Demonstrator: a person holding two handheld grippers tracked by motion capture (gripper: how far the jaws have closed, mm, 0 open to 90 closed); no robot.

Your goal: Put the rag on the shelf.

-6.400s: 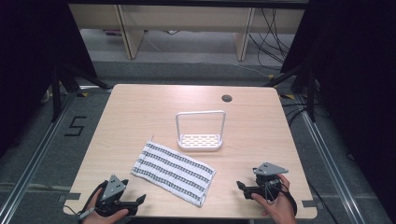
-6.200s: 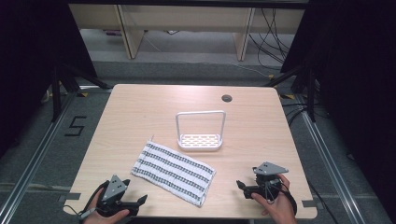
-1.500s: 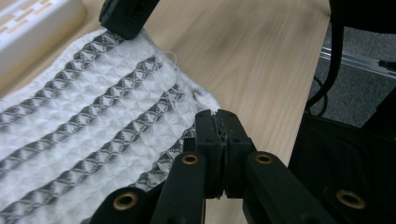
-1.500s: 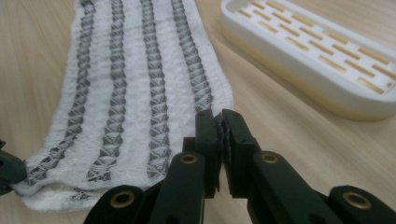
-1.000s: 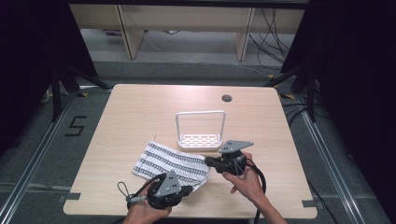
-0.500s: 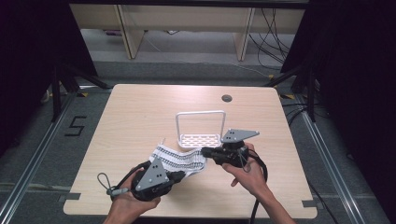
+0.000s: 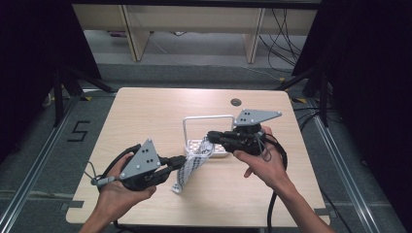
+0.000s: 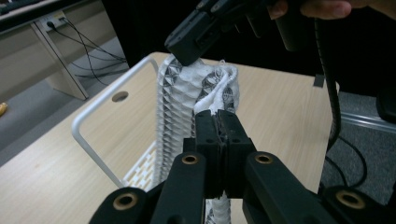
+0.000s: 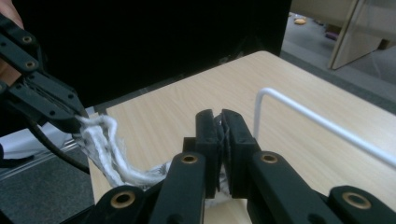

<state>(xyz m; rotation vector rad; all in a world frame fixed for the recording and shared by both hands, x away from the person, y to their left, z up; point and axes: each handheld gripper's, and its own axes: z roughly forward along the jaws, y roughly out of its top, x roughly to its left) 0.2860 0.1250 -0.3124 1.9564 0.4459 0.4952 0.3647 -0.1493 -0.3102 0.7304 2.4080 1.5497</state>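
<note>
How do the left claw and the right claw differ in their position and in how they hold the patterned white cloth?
The left claw is lower and nearer the person; the right claw is higher, over the white wire rack. The left grips the patterned white cloth mid-length, the right its upper end. Both are shut on it.

Cloth [image 7: 192,165]: was flat on table, now lifted & bunched betw. both grippers; left gripper [image 7: 180,160] & right gripper [image 7: 212,138] moved in from near edge, clamped on it
</note>
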